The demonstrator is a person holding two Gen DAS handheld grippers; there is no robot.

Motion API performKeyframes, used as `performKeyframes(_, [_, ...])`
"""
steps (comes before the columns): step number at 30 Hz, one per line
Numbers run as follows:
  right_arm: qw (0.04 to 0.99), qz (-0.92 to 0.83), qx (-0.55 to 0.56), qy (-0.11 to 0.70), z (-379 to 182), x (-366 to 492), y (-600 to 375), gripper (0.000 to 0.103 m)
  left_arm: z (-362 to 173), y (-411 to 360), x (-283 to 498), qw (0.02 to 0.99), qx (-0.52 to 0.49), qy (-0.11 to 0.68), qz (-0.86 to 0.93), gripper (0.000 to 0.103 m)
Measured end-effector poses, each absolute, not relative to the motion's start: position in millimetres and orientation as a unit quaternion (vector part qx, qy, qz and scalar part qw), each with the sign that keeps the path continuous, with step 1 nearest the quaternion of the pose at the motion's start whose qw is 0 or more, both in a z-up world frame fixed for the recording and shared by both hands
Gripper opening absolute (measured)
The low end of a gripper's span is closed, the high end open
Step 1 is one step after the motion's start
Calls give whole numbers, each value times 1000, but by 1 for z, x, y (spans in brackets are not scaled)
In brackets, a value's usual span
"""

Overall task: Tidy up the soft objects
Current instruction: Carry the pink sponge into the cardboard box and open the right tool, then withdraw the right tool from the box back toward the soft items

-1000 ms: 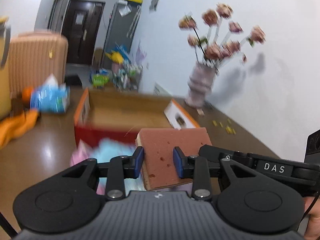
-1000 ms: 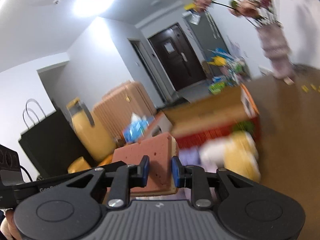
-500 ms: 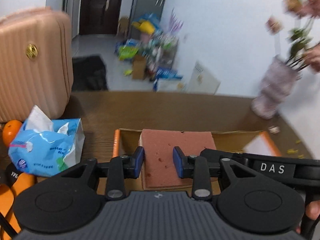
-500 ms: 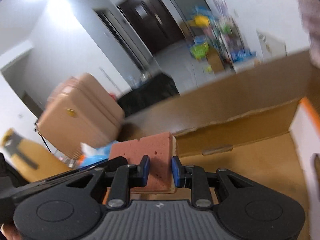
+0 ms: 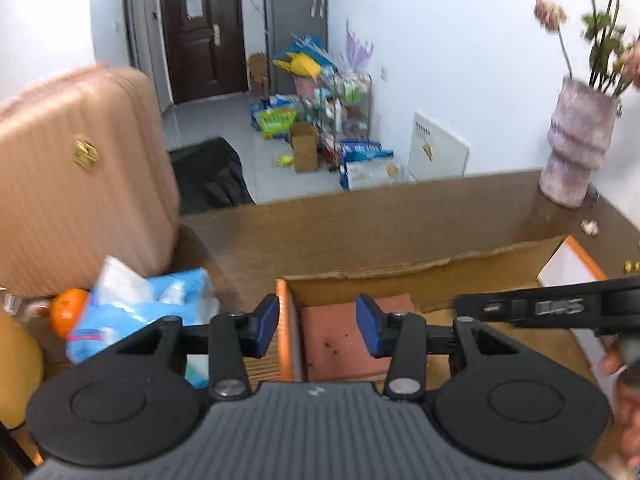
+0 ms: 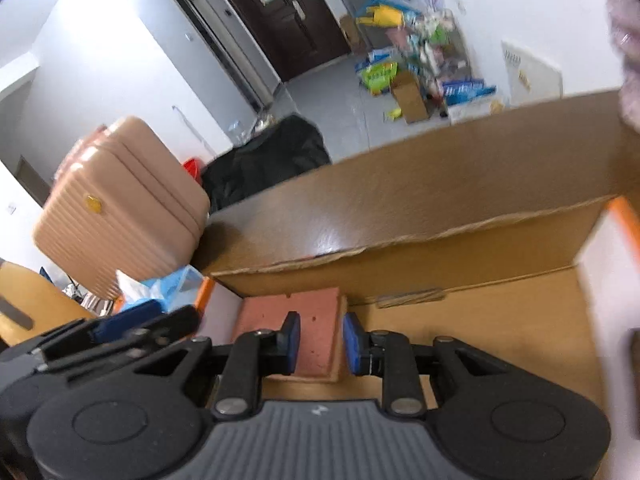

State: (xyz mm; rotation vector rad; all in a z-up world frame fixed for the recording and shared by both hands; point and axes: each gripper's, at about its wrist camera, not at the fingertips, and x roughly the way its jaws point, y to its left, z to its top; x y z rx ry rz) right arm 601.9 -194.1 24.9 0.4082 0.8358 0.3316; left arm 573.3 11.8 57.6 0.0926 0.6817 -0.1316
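A reddish-pink sponge (image 5: 338, 336) lies flat in the left corner of the open cardboard box (image 5: 432, 276); it also shows in the right wrist view (image 6: 304, 316). My left gripper (image 5: 317, 326) is open above the box's left wall, its fingers apart from the sponge. My right gripper (image 6: 318, 342) is open just above the sponge's right edge, its blue pads (image 6: 353, 344) not pressing it. The box (image 6: 460, 248) has an orange rim and a white end wall.
A blue tissue pack (image 5: 140, 312) and an orange (image 5: 68, 312) sit left of the box. A pink suitcase (image 5: 80, 176) stands behind them. A vase with flowers (image 5: 576, 160) stands at the table's far right. The right gripper's body (image 5: 560, 306) crosses the left view.
Both grippers opened and let go of the sponge, which now lies on the box floor. Both cameras have tilted down over the box.
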Motion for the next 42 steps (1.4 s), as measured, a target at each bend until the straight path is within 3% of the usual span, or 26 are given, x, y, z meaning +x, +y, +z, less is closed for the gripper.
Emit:
performKeyframes(5, [920, 125, 139, 345, 77, 542, -245, 29, 107, 27, 513, 961, 43, 271, -28, 71])
performKeyframes(7, [938, 102, 102, 314, 95, 511, -263, 44, 120, 32, 483, 970, 32, 242, -11, 92])
performKeyframes(8, [947, 93, 83, 297, 103, 495, -270, 61, 126, 34, 467, 975, 20, 222, -2, 99])
performKeyframes(9, [957, 86, 60, 272, 109, 475, -276, 78, 129, 36, 453, 979, 11, 201, 2, 102])
performKeyframes(11, [972, 73, 27, 221, 114, 438, -286, 90, 132, 35, 420, 986, 7, 165, 6, 102])
performKeyframes(15, [987, 54, 0, 154, 115, 380, -299, 90, 129, 30, 372, 992, 10, 128, 4, 103])
performKeyframes(25, [994, 42, 32, 96, 116, 309, -304, 97, 116, 26, 283, 998, 14, 68, 10, 103])
performKeyframes(42, [994, 79, 41, 65, 10, 102, -280, 103, 26, 25, 82, 999, 25, 48, -5, 103])
